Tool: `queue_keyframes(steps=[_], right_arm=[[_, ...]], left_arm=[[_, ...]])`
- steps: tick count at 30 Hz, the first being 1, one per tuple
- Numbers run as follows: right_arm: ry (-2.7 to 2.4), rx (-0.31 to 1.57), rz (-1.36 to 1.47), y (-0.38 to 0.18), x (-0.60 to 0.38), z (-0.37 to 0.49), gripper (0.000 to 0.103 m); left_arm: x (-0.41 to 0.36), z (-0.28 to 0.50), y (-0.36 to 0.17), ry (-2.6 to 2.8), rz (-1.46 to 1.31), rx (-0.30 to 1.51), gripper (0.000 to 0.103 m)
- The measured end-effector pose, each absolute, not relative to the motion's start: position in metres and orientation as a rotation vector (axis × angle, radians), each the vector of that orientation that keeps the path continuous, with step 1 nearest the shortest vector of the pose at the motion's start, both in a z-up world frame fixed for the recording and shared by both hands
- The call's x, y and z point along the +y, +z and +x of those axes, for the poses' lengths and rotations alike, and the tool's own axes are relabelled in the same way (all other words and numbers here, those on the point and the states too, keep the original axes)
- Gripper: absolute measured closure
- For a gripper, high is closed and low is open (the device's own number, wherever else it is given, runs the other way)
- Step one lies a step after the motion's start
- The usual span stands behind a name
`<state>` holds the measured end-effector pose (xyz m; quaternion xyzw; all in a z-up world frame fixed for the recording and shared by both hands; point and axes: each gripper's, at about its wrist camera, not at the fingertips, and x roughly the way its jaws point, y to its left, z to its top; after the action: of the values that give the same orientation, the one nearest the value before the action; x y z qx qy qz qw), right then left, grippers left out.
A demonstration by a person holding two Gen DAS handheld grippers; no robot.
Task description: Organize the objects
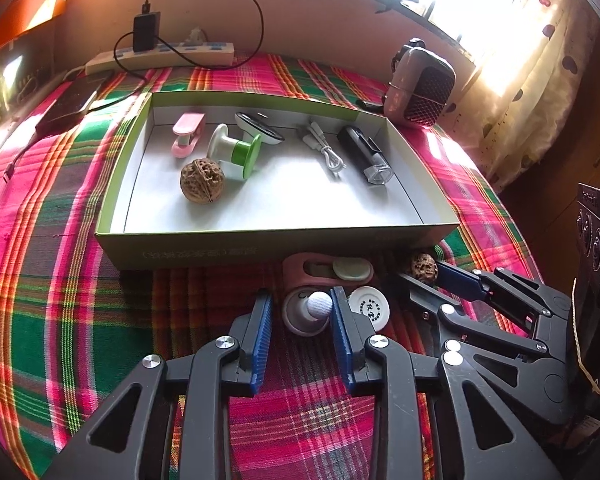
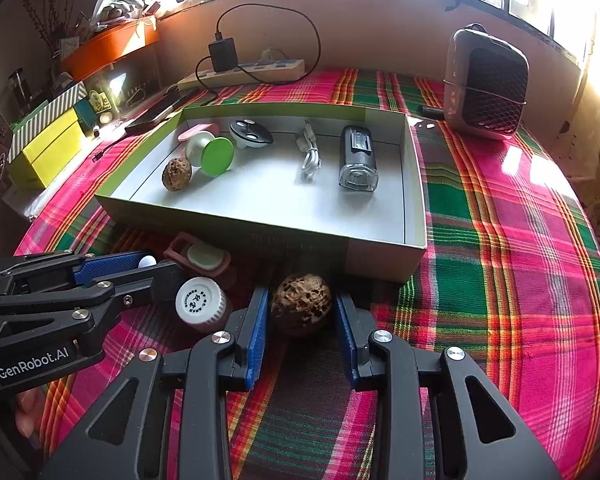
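Note:
A shallow green-rimmed box point(image 1: 276, 240) point(image 2: 380, 256) holds a walnut point(image 1: 202, 180) point(image 2: 176, 174), a green-and-white spool point(image 1: 236, 152), a pink clip, a white cable point(image 2: 310, 156) and a black lamp point(image 2: 358, 158). In front of the box, my left gripper point(image 1: 302, 312) is open, its fingers on either side of a small white ball-tipped piece point(image 1: 320, 304). Beside it lie a white bottle cap point(image 1: 369, 308) point(image 2: 200, 302) and a pink case point(image 1: 328, 272). My right gripper point(image 2: 302, 312) is open, its fingers around a second walnut point(image 2: 302, 304) point(image 1: 424, 268) on the cloth.
A plaid cloth point(image 2: 520, 280) covers the table. A small heater point(image 2: 486, 84) stands at the back right. A power strip with charger point(image 2: 240, 68) and a phone point(image 1: 72, 100) lie behind the box. Yellow boxes point(image 2: 48, 148) stand at the left.

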<state>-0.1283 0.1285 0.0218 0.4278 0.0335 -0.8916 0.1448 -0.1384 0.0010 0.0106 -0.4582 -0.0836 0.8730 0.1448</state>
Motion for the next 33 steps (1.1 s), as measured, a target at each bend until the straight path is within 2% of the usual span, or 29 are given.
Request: queue_keyframes(steps=[2,33], right_arm=[[-2.569,0.096,1.233,0.0218,0.1285,-0.1284,0.07],[-2.579,0.11,1.228,0.0223,0.13,-0.1263,0.07]], left_arm=[[0.0022,-0.1378,0.011,2.516,-1.315,-0.232,0.081],[0.0021,-0.1292,0.0177,2.581,-1.278,-0.168,0.081]])
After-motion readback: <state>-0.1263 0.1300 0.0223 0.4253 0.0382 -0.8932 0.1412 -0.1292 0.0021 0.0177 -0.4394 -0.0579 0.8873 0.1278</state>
